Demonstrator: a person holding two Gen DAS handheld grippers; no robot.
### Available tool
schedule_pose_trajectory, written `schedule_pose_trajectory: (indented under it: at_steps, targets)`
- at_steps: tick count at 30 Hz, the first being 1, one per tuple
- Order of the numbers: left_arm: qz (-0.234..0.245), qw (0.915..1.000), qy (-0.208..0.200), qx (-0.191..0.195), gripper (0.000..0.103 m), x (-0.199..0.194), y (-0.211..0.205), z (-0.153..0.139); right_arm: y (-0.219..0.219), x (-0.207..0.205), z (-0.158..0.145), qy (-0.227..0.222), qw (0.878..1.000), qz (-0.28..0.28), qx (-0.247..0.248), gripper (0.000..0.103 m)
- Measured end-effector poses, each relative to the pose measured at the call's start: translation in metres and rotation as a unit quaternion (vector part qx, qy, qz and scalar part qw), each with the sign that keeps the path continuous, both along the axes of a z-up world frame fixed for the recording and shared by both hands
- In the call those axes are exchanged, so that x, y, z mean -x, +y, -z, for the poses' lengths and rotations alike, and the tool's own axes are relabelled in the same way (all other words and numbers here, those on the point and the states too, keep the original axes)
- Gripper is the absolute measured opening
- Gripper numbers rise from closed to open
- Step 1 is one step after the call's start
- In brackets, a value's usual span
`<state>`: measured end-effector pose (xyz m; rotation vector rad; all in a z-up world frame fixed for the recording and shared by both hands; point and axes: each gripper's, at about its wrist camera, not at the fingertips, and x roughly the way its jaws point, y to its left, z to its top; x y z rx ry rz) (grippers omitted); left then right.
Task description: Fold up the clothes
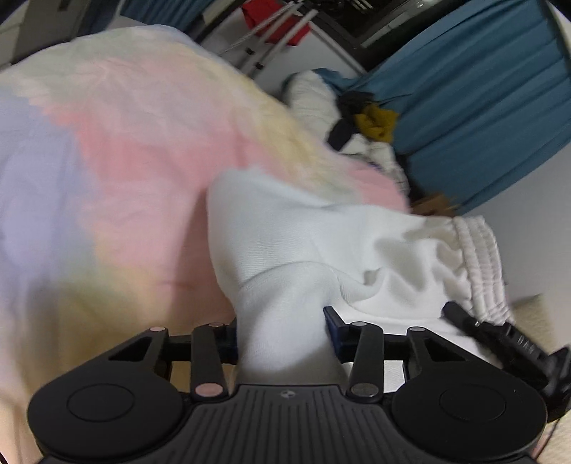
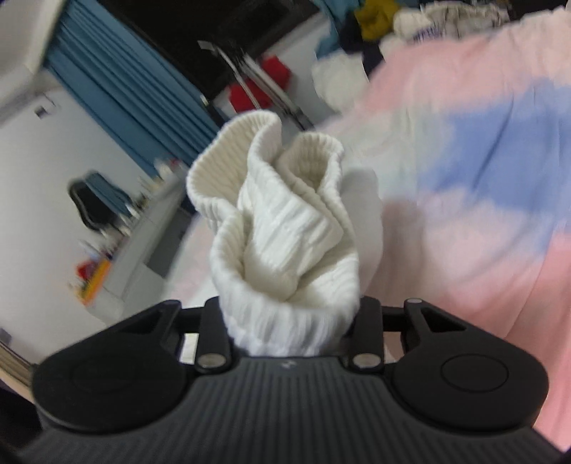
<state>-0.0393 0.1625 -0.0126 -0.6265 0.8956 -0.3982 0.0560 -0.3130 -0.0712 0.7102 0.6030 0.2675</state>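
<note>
Cluttered room: blue curtains at the far right, a metal rack with red items far off, a pile of unsorted clothes heaped below the curtains. Spread across most of the near surface, a pastel tie-dye fabric in pink, lilac and pale yellow.

Step in hand, as judged: picking up a white sweatshirt by two points, ahead of spreading it flat for folding. Left gripper clamped on a bunched stretch of the plain white body cloth, fabric filling the gap between the blue-padded fingers and rising away toward the far right, where a ribbed band shows. Right gripper closed on a ribbed white cuff, the knit crumpled into folds that stand up just beyond the fingertips; finger pads hidden behind the cloth in that view. In the left wrist view, the black tip of the other gripper visible at the right, against the ribbed edge.

Next move likely calls for drawing both grips apart to take out slack, then laying the garment down smooth over the tie-dye fabric. Risk: a bunched hold giving uneven tension and a twisted lay.
</note>
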Motion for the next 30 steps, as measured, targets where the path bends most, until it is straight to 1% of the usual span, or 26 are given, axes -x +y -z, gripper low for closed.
schedule_pose_trajectory:
  at_steps: [3, 4, 6, 8, 11, 14, 16, 19, 22, 24, 27, 29, 30]
  targets:
    - [0.022, 0.9995, -0.022, 0.006, 0.044, -0.006, -0.030, -0.035, -0.025, 0.009, -0.028, -0.031, 0.999, 0.025, -0.013, 0.038]
    - [0.030, 0.9990, -0.033, 0.003, 0.044, -0.015, -0.051, -0.047, -0.036, 0.012, -0.037, -0.041, 0.998, 0.036, -0.018, 0.038]
    - [0.049, 0.9972, -0.057, -0.003, 0.044, -0.021, -0.086, -0.069, -0.063, 0.022, -0.052, -0.063, 0.996, 0.063, -0.031, 0.038]
    - [0.069, 0.9947, -0.076, -0.005, 0.045, -0.029, -0.126, -0.089, -0.095, 0.033, -0.061, -0.080, 0.992, 0.092, -0.045, 0.038]
    - [0.107, 0.9896, -0.096, -0.001, 0.045, -0.041, -0.190, -0.109, -0.147, 0.053, -0.063, -0.095, 0.984, 0.143, -0.057, 0.038]
    - [0.152, 0.9829, -0.104, 0.000, 0.045, -0.056, -0.267, -0.113, -0.200, 0.073, -0.064, -0.110, 0.973, 0.194, -0.067, 0.038]
    - [0.181, 0.9779, -0.106, -0.004, 0.045, -0.067, -0.322, -0.106, -0.235, 0.084, -0.056, -0.110, 0.965, 0.228, -0.072, 0.038]
    - [0.225, 0.9698, -0.094, -0.010, 0.045, -0.076, -0.397, -0.085, -0.282, 0.095, -0.033, -0.094, 0.954, 0.275, -0.075, 0.038]
    - [0.261, 0.9621, -0.076, -0.019, 0.045, -0.077, -0.456, -0.048, -0.318, 0.101, 0.000, -0.065, 0.944, 0.315, -0.078, 0.038]
    - [0.285, 0.9565, -0.056, -0.029, 0.045, -0.083, -0.492, -0.018, -0.342, 0.105, 0.022, -0.046, 0.936, 0.340, -0.080, 0.038]
    - [0.312, 0.9484, -0.028, -0.051, 0.045, -0.095, -0.527, 0.028, -0.363, 0.105, 0.063, -0.003, 0.928, 0.363, -0.085, 0.038]
    - [0.326, 0.9427, -0.017, -0.067, 0.046, -0.101, -0.540, 0.057, -0.370, 0.103, 0.097, 0.035, 0.922, 0.371, -0.101, 0.038]
    - [0.332, 0.9402, -0.016, -0.073, 0.050, -0.099, -0.541, 0.069, -0.372, 0.104, 0.113, 0.046, 0.919, 0.375, -0.113, 0.038]
